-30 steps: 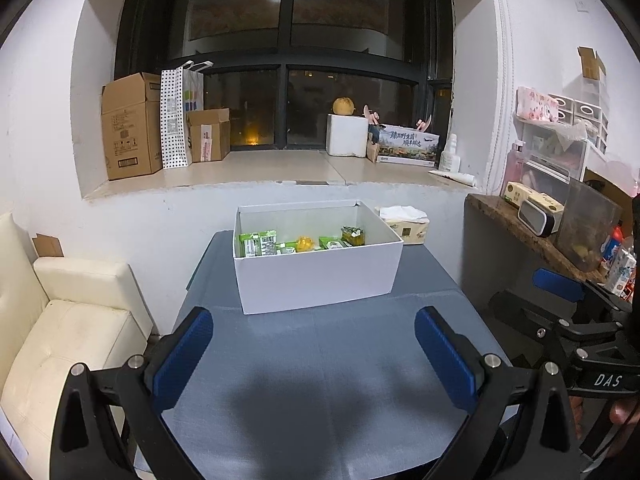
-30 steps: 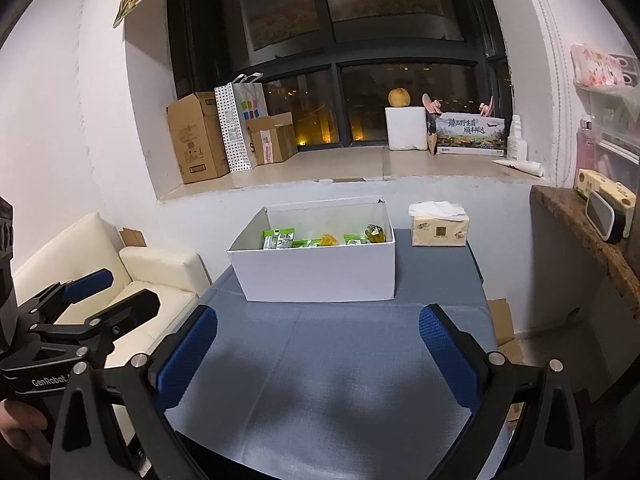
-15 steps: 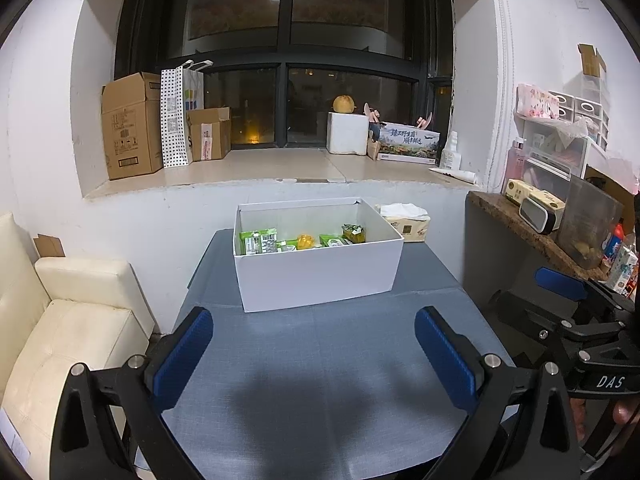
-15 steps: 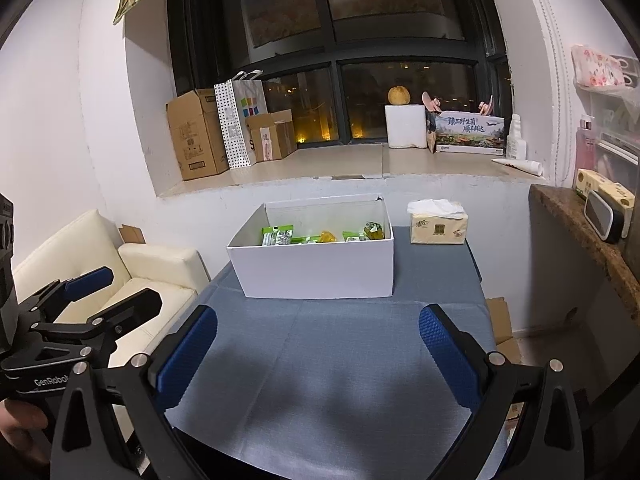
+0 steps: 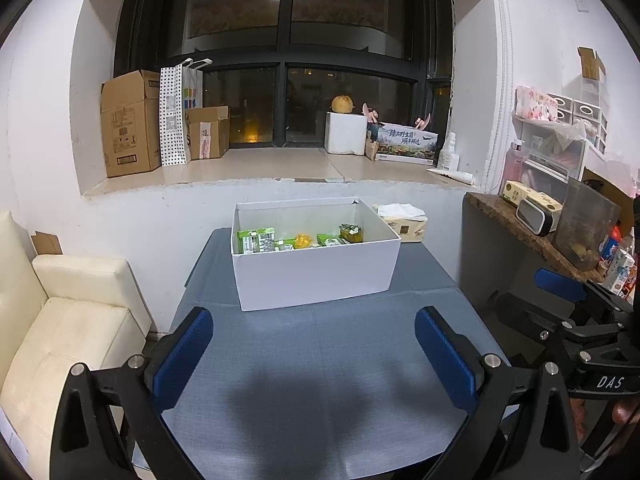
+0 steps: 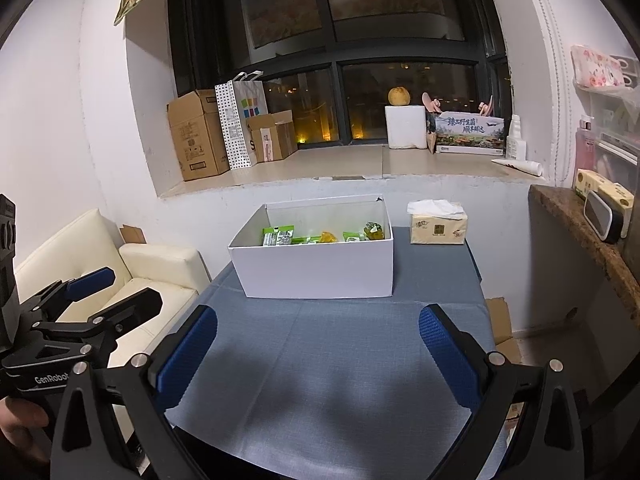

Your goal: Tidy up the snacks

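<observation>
A white open box [image 5: 316, 276] [image 6: 320, 268] stands at the far half of the blue-grey table [image 5: 320, 380] [image 6: 328, 380]. Inside it lie several snacks: green packets [image 5: 256, 240] [image 6: 279, 236], a yellow sweet [image 5: 303, 240] [image 6: 327, 237] and a dark green pack [image 5: 351, 233] [image 6: 373, 231]. My left gripper [image 5: 313, 340] hangs open over the near part of the table, nothing between its blue pads. My right gripper [image 6: 318, 344] is open too, level with the left one and empty. Each gripper shows at the edge of the other's view.
A tissue pack [image 5: 402, 222] [image 6: 437, 222] sits at the table's far right corner. A cream sofa [image 5: 60, 328] [image 6: 132, 276] stands left of the table. A brown counter [image 5: 532, 232] [image 6: 588, 240] with containers runs along the right. Cardboard boxes [image 5: 128, 124] fill the windowsill.
Both views have drifted very slightly, the box sitting a touch higher in frame. Both grippers remain open and empty.
</observation>
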